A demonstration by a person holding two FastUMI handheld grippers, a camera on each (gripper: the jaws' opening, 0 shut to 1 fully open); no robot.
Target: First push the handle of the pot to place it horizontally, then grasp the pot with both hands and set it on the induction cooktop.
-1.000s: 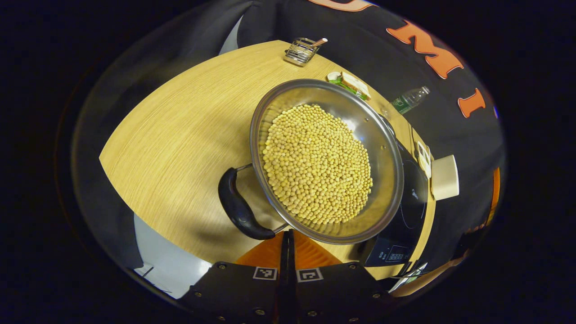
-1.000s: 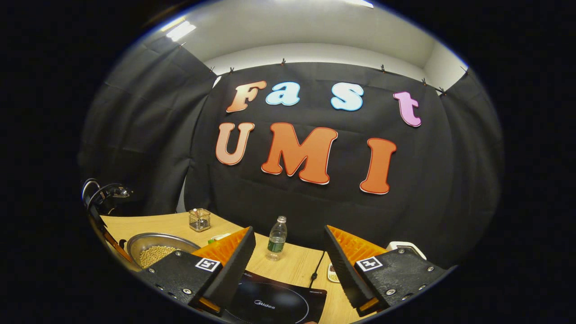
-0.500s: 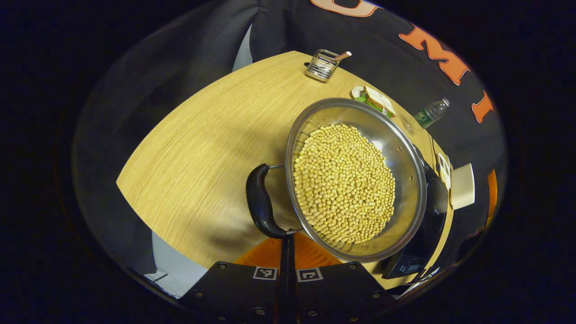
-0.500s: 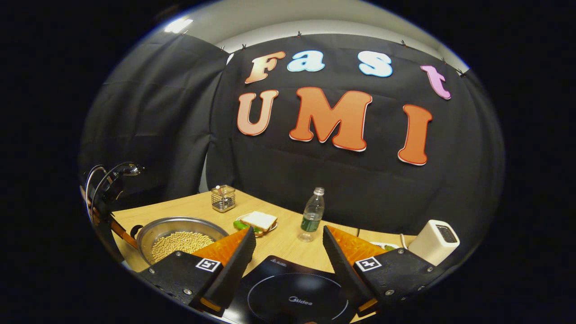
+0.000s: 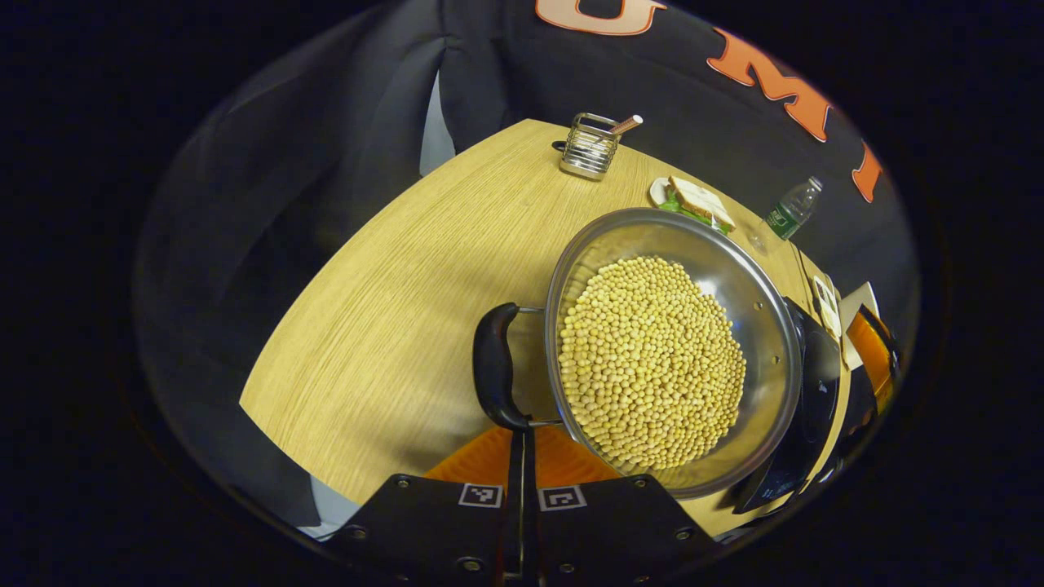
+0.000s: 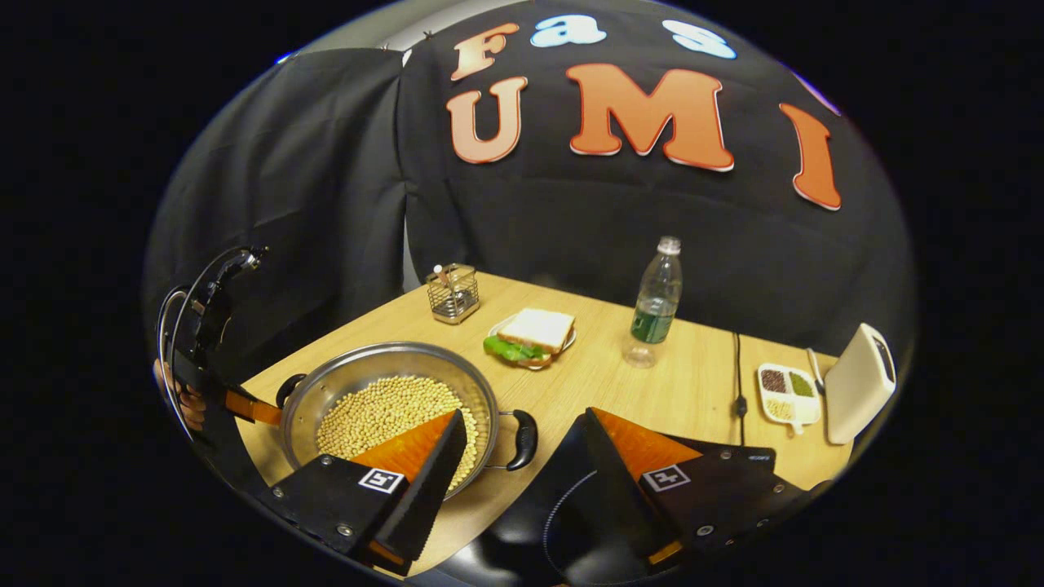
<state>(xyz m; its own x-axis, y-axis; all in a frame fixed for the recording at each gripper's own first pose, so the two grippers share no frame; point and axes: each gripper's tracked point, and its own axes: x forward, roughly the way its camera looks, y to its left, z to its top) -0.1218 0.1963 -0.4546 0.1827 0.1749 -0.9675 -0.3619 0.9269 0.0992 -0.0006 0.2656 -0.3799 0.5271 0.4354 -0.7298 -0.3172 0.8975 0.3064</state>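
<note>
Early stage, judging by layout: round steel pot (image 5: pixel 673 350) full of yellow beans sits on the light wooden table (image 5: pixel 391 310), just beside the black induction cooktop (image 6: pixel 522 542), not on it. Left gripper (image 5: pixel 522 456) has its fingers pressed together with nothing between, tips right at the pot's near black loop handle (image 5: pixel 492 367) (contact likely, hard to confirm). Right gripper (image 6: pixel 522 465) is spread wide and empty, above the cooktop, near the other black handle (image 6: pixel 522 439). Two-handed grasp and lift are left to do.
</note>
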